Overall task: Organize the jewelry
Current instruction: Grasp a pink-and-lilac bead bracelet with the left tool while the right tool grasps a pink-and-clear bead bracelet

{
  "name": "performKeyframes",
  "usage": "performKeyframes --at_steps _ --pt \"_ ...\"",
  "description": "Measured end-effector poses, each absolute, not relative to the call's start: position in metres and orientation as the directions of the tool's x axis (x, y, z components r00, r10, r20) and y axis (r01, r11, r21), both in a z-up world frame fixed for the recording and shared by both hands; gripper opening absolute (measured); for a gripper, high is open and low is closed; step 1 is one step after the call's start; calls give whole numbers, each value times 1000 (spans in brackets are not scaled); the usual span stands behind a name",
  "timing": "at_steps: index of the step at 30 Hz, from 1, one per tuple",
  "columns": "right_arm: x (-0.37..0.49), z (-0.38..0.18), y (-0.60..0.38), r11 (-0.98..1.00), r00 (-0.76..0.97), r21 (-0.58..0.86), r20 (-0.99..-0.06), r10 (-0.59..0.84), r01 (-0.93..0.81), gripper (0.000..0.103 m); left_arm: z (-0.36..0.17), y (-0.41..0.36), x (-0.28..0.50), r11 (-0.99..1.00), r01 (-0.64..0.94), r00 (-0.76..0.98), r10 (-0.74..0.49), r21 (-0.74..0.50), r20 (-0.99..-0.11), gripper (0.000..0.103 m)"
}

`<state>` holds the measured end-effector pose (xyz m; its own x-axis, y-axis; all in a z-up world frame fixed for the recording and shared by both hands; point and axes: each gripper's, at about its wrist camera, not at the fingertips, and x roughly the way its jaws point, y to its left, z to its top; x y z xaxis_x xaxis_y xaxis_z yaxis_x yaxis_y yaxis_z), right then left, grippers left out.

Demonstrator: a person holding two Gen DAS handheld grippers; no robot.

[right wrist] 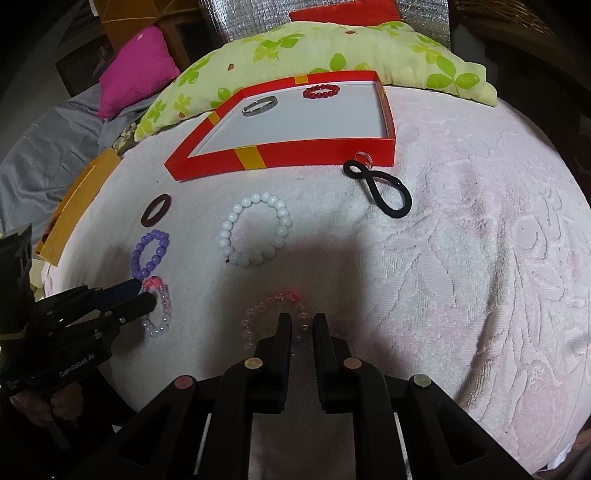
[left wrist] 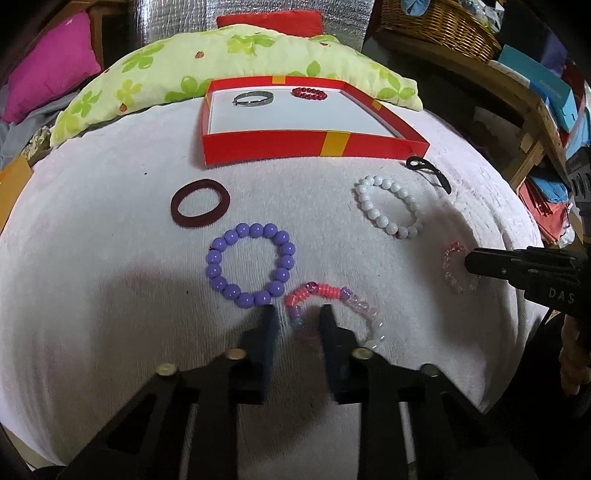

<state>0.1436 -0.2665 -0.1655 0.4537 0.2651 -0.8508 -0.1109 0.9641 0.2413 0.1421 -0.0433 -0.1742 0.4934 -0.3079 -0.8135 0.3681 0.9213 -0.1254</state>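
My left gripper rests on the pale pink towel, shut on the near-left end of a pink and purple spiral hair tie. In the right wrist view my right gripper is shut on the right side of a clear pink bead bracelet. It enters the left wrist view from the right. A red box at the back holds a silver bangle and a red bead bracelet. On the towel lie a purple bead bracelet, a white bead bracelet, a maroon hair tie and a black hair tie.
A green leaf-print pillow lies behind the box and a magenta cushion sits at the far left. An orange box borders the towel's left edge. To the right, a wooden shelf carries a wicker basket.
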Motion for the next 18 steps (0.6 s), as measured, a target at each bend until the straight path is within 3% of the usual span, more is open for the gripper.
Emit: performKeyframes --at_steps 1,4,18 --pt "144 -165 -266 964 454 241 -851 265 -110 13 -174 -44 142 922 370 500 -302 -116 -812 12" --pt "145 -166 -265 964 450 240 -853 264 -110 13 -174 -43 141 920 375 506 -305 -113 -807 9" --pt "149 -173 -254 973 450 189 -863 230 -133 14 -177 -40 142 917 365 487 -332 -157 -807 14"
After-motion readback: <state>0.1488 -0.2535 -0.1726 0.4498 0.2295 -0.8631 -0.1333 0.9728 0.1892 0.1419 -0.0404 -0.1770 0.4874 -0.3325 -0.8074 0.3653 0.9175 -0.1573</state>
